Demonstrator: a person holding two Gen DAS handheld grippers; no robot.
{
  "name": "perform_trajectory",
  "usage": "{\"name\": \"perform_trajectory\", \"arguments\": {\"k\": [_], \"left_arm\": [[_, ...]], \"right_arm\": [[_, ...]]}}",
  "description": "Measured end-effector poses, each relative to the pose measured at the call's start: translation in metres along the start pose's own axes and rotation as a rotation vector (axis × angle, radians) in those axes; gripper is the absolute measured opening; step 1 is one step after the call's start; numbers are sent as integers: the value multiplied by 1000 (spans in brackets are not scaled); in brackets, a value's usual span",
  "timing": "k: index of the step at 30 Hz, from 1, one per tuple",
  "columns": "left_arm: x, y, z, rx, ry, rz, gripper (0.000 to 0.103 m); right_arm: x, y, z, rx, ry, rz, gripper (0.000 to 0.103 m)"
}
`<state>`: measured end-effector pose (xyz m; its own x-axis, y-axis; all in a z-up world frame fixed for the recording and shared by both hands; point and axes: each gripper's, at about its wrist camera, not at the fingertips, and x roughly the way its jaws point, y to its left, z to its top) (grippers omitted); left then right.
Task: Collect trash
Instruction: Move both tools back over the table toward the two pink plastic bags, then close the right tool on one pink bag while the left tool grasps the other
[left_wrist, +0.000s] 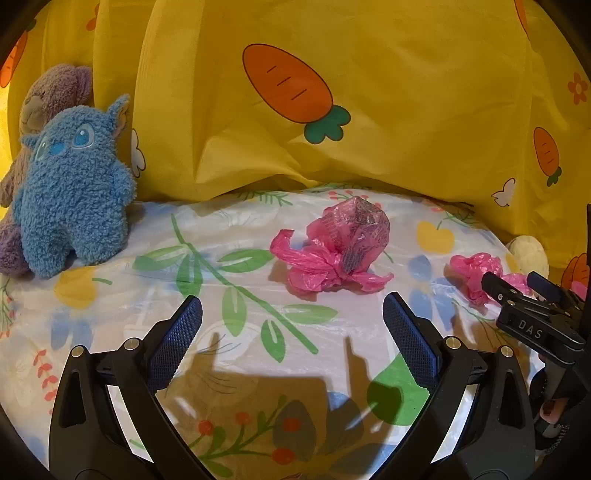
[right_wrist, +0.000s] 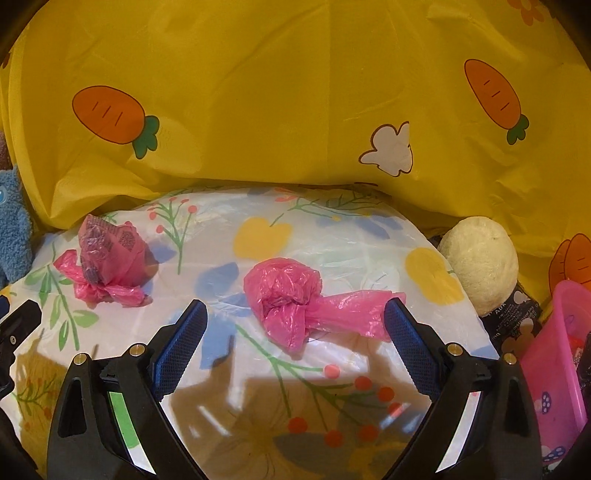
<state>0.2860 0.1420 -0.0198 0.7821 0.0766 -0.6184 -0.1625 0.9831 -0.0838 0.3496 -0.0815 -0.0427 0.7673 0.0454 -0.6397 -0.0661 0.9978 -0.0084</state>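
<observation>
Right wrist view shows the right gripper (right_wrist: 293, 325) spread wide, a crumpled pink plastic bag wad (right_wrist: 288, 299) lying between its fingertips on the floral plastic sheet (right_wrist: 332, 236). Left gripper (left_wrist: 291, 321), also wide, faces a larger pink knotted bag bundle (left_wrist: 332, 251) just ahead, apart.

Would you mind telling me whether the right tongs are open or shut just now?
Open. The right tongs have blue pads set wide apart, straddling the crumpled pink bag without gripping it.
</observation>
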Motion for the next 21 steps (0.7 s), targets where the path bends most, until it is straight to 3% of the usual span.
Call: {"name": "perform_trajectory", "arguments": {"k": [3,11,17,21], "left_arm": [[8,-3,2,6,8,-10,97],[24,-8,9,19,20,-37,97],[39,-12,15,20,33,-44,97],[49,-19,20,45,26,-46,97]], "right_arm": [[10,1,3,0,16,4,89],[34,1,0,-1,88,25,62],[32,-1,-4,18,78,50,39],[24,-1,-5,30,45,58,35]]}}
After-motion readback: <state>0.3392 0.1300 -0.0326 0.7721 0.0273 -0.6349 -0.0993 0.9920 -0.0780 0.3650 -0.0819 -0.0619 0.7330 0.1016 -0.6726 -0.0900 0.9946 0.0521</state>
